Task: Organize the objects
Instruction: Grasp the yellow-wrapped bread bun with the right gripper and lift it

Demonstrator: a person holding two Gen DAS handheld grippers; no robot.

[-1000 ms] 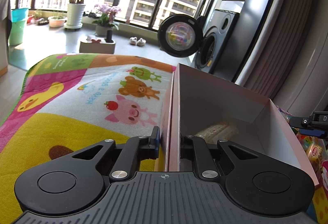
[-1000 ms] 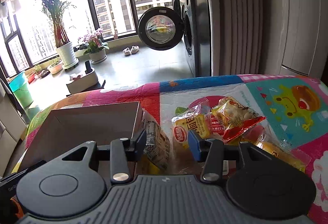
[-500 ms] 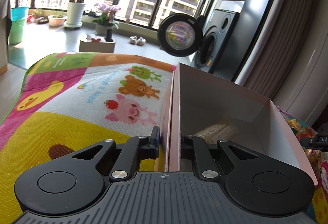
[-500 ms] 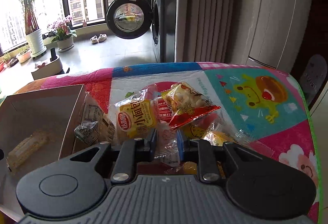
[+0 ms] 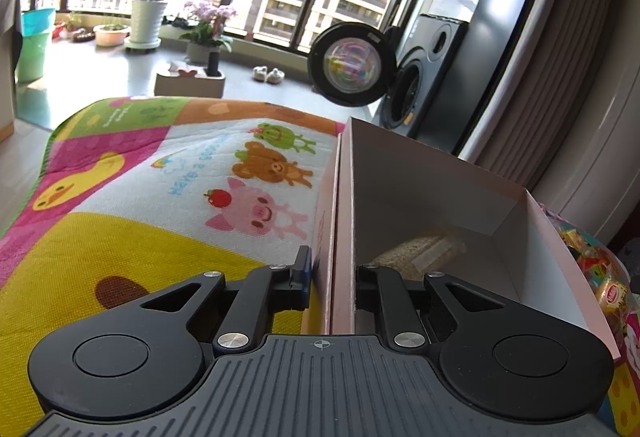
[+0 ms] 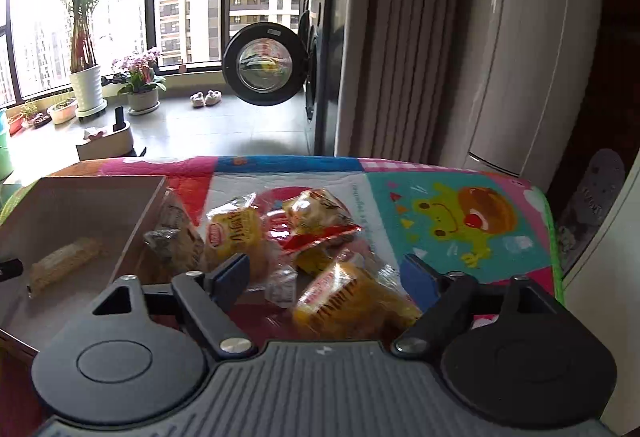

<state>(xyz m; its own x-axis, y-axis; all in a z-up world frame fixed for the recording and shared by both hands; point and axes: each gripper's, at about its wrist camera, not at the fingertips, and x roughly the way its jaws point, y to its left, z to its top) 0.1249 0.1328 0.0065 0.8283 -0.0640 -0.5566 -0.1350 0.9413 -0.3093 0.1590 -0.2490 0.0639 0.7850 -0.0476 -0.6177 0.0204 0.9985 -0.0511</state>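
Note:
A pink cardboard box [image 5: 552,249] lies open on the cartoon mat, and my left gripper [image 5: 334,277] is shut on its near side wall. Inside the box rests one pale snack bar [image 5: 420,251], which also shows as the snack bar [image 6: 64,263] in the right wrist view beside the box [image 6: 138,233]. My right gripper [image 6: 328,273] stands open over a heap of snack packets, with an orange cake packet [image 6: 352,301] between its fingers but not clamped. A yellow bun packet [image 6: 236,237], a red-edged packet [image 6: 320,221] and a grey packet [image 6: 176,241] lie just beyond.
The colourful mat [image 5: 160,197] covers the table; its far edge [image 6: 360,161] drops to a tiled floor. A washing machine with an open round door [image 6: 262,65], curtains [image 6: 408,37], potted plants [image 6: 86,85] and a small stool [image 6: 106,141] stand beyond.
My right gripper went from nearly shut half a second ago to wide open, and moved onto the snack heap and the orange cake packet. The left gripper and the box stayed put.

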